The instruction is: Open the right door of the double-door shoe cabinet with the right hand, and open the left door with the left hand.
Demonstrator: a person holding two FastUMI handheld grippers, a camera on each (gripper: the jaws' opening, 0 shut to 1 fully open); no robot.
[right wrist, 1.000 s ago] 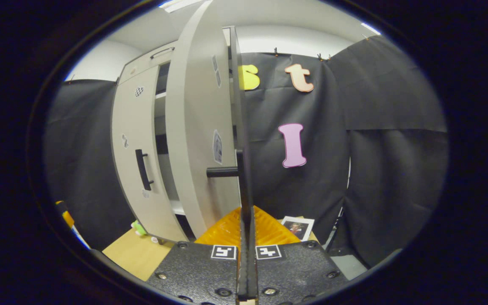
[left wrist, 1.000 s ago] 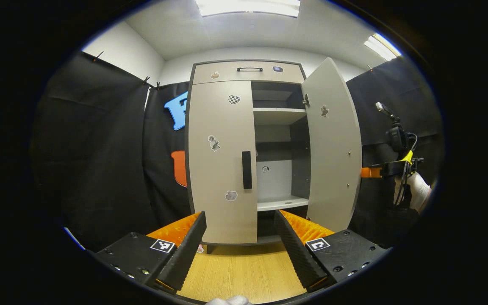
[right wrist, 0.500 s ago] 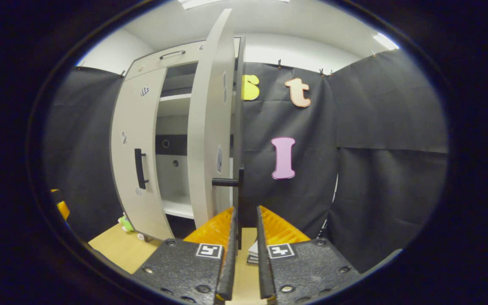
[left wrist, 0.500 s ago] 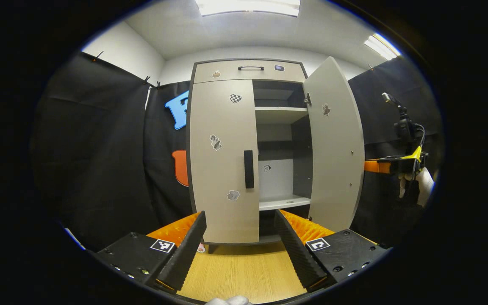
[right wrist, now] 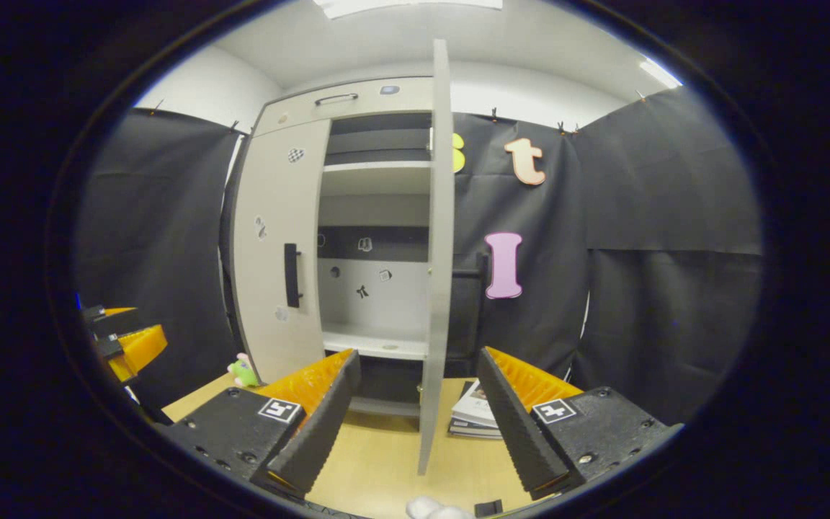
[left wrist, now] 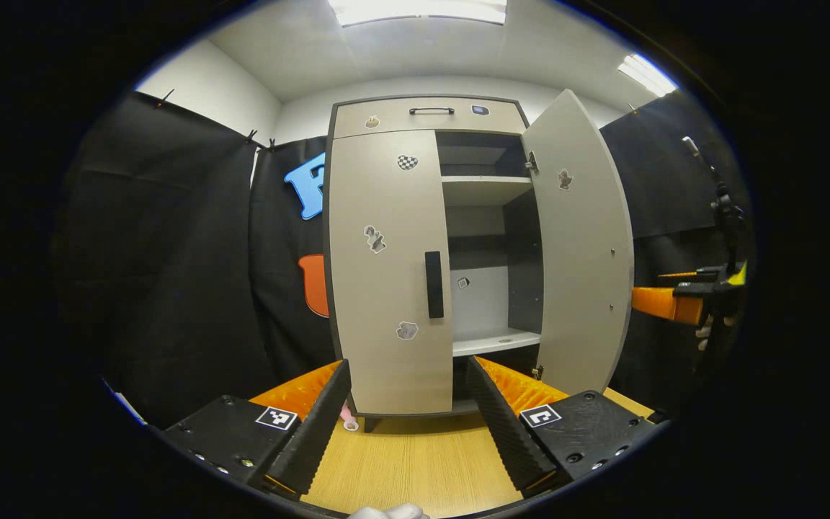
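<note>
The grey shoe cabinet point(left wrist: 426, 119) stands ahead on a wooden floor. Its right door point(left wrist: 582, 245) is swung wide open, showing pale shelves point(left wrist: 485, 189) inside. The left door point(left wrist: 386, 267) is closed, with a black vertical handle point(left wrist: 434, 285) near its inner edge. My left gripper point(left wrist: 408, 411) is open, well short of that door, with nothing between its fingers. In the right gripper view the right door point(right wrist: 438, 252) stands edge-on straight ahead, its handle point(right wrist: 474, 275) poking out behind it. My right gripper point(right wrist: 418, 414) is open, back from the door edge. The left door handle point(right wrist: 291, 275) also shows there.
A stack of magazines point(right wrist: 474, 417) lies on the floor by the open door. A small green toy point(right wrist: 243, 372) sits near the cabinet's left foot, and a pink object point(left wrist: 347, 418) lies at its base. Black cloth walls close in on both sides. The other gripper point(left wrist: 674, 303) shows far right.
My right gripper has let go of the right door's handle, opened wide and drawn back. The right door has swung a little further open. The left gripper has hardly moved.
</note>
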